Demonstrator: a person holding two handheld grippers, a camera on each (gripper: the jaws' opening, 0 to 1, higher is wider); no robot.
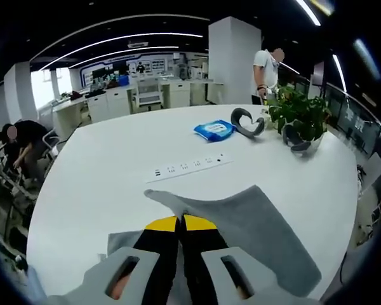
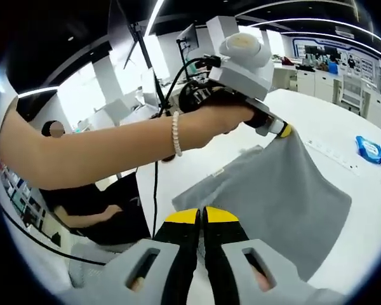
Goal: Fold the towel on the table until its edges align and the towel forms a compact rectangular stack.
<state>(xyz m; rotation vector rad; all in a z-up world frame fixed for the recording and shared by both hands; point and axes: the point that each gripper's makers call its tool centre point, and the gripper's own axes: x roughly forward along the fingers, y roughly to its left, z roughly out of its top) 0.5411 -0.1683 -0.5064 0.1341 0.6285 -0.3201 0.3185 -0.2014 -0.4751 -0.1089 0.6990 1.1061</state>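
Observation:
A grey towel (image 1: pixel 254 222) lies partly on the white table (image 1: pixel 95 171), one part lifted. My left gripper (image 1: pixel 180 222), yellow-tipped, is shut on a corner of it, and the cloth spreads away from the jaws to the right. In the right gripper view the towel (image 2: pixel 279 190) hangs stretched between both grippers. The left gripper (image 2: pixel 284 131), held in a person's hand, pinches the far corner high up. My right gripper (image 2: pixel 200 215) is shut on the near edge of the towel.
A white power strip (image 1: pixel 187 166) lies just beyond the towel. Farther back are a blue wipes pack (image 1: pixel 214 129), a curved grey object (image 1: pixel 247 122) and a potted plant (image 1: pixel 301 117). A person's bare arm (image 2: pixel 101 149) crosses the right gripper view. People are beyond the table.

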